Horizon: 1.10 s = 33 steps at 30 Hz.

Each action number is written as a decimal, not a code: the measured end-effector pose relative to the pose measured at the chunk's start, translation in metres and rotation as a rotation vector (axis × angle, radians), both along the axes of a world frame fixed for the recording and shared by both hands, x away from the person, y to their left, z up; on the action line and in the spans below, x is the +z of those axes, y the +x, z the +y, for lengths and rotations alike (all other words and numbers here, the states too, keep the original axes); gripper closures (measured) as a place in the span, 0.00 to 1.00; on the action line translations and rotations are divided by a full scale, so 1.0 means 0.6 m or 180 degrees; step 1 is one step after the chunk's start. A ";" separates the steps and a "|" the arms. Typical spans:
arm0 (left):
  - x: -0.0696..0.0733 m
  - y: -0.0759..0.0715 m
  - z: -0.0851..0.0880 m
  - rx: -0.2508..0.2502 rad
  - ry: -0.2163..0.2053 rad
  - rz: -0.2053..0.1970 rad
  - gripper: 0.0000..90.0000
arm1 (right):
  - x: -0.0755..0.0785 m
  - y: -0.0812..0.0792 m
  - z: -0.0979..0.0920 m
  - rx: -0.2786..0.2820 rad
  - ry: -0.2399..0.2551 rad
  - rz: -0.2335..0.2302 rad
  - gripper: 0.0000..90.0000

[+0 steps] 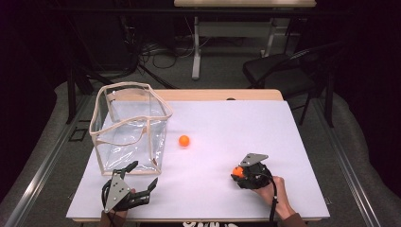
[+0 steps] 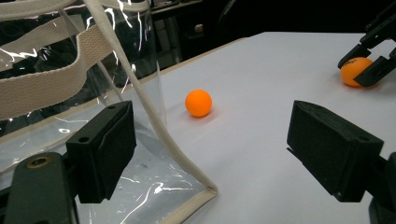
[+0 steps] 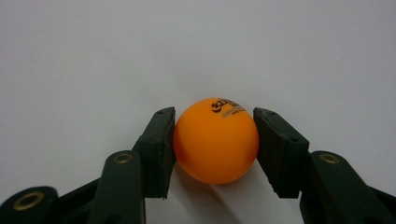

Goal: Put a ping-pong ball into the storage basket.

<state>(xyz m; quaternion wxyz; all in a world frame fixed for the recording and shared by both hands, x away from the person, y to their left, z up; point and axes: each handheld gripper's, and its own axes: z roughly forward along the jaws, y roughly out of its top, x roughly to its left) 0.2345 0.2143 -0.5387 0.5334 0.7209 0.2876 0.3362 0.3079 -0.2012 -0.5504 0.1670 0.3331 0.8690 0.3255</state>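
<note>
Right claw [image 3: 215, 144] pinching orange ball [image 3: 215, 140], ball squarely between its pads, on white table [image 3: 93, 56]

High view looks down and forward over the whole table [image 1: 213, 142]; left gripper view sits low beside the clear bag [image 2: 70, 93], sharing the loose orange ball [image 2: 198, 103] with it; right gripper view is close to the tabletop.

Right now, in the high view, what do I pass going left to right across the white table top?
Clear bag with the left tool in front of it → loose orange ball → right tool, shut on a second orange ball.
</note>
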 end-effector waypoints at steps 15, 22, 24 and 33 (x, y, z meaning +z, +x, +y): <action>0.000 0.001 0.000 -0.0008 0.0001 0.0007 0.17 | 0.020 -0.006 -0.009 -0.0025 0.0066 -0.0149 0.56; 0.000 0.001 0.000 -0.0017 0.0006 0.0007 0.17 | 0.026 -0.009 -0.008 -0.0017 0.0085 -0.0204 0.56; 0.000 0.001 0.000 -0.0011 -0.0001 0.0004 0.17 | 0.028 -0.010 -0.008 -0.0025 0.0114 -0.0201 0.56; 0.000 0.001 0.000 -0.0009 -0.0002 0.0000 0.17 | 0.035 -0.012 -0.009 -0.0022 0.0145 -0.0223 0.56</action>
